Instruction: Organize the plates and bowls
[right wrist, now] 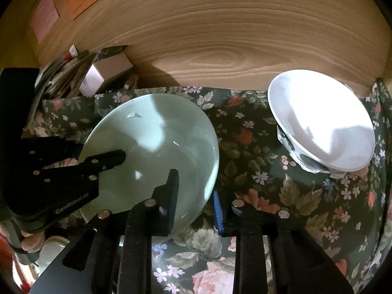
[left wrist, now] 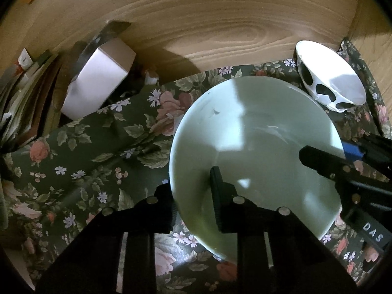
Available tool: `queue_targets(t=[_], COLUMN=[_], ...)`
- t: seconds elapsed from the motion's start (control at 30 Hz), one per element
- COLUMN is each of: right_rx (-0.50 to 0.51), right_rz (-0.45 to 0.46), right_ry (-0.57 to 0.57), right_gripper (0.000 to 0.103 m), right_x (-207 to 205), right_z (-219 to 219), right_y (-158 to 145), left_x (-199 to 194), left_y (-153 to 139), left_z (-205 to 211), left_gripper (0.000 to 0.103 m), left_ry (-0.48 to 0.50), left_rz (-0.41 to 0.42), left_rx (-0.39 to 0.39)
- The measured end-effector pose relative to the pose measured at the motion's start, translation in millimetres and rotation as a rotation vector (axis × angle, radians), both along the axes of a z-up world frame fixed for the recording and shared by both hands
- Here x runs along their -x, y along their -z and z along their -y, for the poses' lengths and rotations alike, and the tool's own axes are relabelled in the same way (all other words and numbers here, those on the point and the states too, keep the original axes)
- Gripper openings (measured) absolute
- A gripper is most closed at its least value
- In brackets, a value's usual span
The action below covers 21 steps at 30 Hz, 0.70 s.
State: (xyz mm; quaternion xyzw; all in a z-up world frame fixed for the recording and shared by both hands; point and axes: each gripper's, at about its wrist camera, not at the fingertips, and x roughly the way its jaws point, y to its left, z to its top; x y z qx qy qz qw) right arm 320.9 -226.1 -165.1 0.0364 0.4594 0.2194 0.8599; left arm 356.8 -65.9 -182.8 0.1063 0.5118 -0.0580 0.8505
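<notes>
My left gripper (left wrist: 193, 196) and right gripper (right wrist: 196, 196) each straddle the green plate's (left wrist: 257, 132) rim, jaws narrow. Whether they clamp, I cannot tell. Next move, I judge: carry it toward the spotted bowl (right wrist: 323, 122), frame right.

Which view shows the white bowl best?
The right wrist view: the white bowl is large there, with its whole rim and inside visible. The left wrist view shows it small at the frame's edge, mostly its black-spotted outer wall.
</notes>
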Motion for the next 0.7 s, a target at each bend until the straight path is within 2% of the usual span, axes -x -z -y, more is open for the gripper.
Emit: queue_targets(t=[0.33, 0.7], right_rx=[-0.01, -0.038], right_rz=[0.093, 0.152], right_ry=[0.009, -0.006], right_gripper=[0.02, 0.02], right_x=[31.2, 71.2], right_z=[0.0, -5.6], right_y=[-31.5, -65.3], left_x=[40.9, 86.6], left_y=[-42.9, -79.2], left_z=[-2.4, -15.5], left_gripper=[0.023, 0.023], left_ry=[0.007, -0.013], left_rz=[0.085, 0.174], left_rx=[0.016, 0.032])
